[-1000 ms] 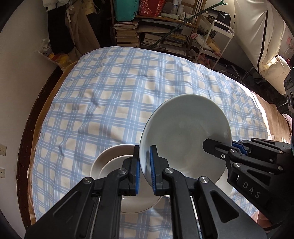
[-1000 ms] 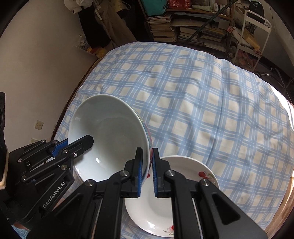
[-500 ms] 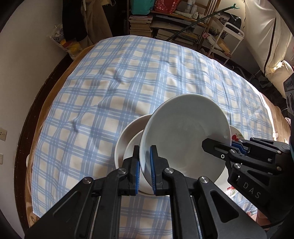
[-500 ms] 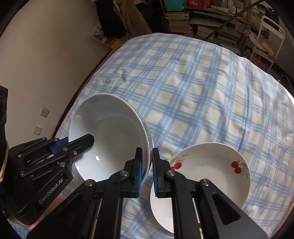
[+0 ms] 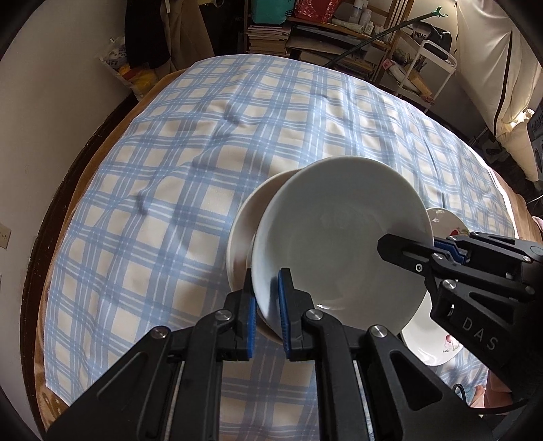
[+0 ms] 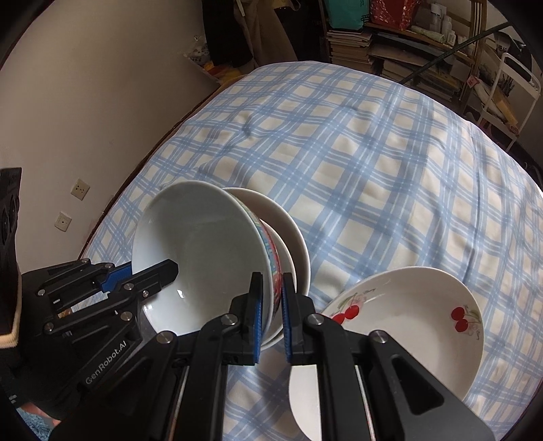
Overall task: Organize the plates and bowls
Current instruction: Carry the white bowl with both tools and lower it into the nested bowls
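A blue-and-cream checked cloth (image 5: 237, 142) covered the wide surface, rumpled into a few creases near its middle, with a brown edge (image 5: 68, 190) showing along its left side. Beyond it stood shelves (image 6: 400, 40) crowded with stacked books and papers, a red bag and a teal bag on top, and a white wire cart (image 5: 431, 71) just to their right. Two wall sockets (image 6: 79, 188) sat on the plain wall at the left, dark clothes (image 5: 149, 30) hung in the far corner, and a pale curtain (image 5: 502, 84) hung at the right.
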A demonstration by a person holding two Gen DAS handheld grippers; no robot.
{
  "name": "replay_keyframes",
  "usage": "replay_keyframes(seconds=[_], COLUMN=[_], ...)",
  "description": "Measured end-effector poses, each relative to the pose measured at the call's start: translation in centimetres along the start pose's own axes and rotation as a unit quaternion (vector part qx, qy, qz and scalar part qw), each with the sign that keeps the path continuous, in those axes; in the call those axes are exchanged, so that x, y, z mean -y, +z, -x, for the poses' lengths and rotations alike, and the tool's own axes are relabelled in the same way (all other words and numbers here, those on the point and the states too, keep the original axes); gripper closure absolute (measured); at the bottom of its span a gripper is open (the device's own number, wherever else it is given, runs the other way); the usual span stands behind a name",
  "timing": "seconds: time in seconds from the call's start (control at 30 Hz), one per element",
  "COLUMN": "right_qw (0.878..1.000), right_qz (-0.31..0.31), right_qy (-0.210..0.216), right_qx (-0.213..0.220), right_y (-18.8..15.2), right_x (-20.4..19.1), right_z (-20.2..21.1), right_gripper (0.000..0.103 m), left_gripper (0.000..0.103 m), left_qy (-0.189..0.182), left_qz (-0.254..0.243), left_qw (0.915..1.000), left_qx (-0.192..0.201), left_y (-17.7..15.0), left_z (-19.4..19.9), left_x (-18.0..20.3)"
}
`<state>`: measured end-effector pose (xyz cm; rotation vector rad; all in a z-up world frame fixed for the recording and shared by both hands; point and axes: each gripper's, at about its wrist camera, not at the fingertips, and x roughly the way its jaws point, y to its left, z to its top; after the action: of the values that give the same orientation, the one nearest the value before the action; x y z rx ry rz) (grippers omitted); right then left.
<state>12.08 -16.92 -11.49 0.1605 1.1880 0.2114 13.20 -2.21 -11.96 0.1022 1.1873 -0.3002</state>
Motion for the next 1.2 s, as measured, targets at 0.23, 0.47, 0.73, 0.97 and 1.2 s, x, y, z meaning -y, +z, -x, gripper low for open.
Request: replay_keyframes(seconds=[0.23,0.47,0.73,0.97,1.2], right_qw=[1.0,1.0,1.0,1.0,1.0], right_qz=[-0.001,-0.011,0.0,-0.008,-0.011], right_qy=[-0.01,0.001,-0.006,-0.007,-0.003], right_qx=[0.004,0.02,0.028,0.028,0.023], right_y=[-0.7,-0.9,-1.0,-1.1,-1.3], right_x=[0.2,0.7,0.4,0.7,0.8], right_z=[-0.9,-0.8,-1.0,-1.4,-1.9], right_gripper=[0.092,0.092,0.092,0.092,0.092], left_gripper=[0.091,0.091,0.091,0.091,0.088], left_qy=[-0.01,-0.015,-0.022,-0.011,0.035], left_qz=[0.009,0.02,0.041,0.031,0.001], left_qw=[0.9998,0.9996,0.9989,0.9995,0.999], left_qx=[-0.011,-0.013,-0.002,0.005,0.029], left_y=[-0.4,-0.7,-0.7,-0.7,-0.6], left_z=[-1.0,-1.4,-1.0,-0.7,0.2], left_x=[-0.1,-0.2,-0.9,-0.8,0.2])
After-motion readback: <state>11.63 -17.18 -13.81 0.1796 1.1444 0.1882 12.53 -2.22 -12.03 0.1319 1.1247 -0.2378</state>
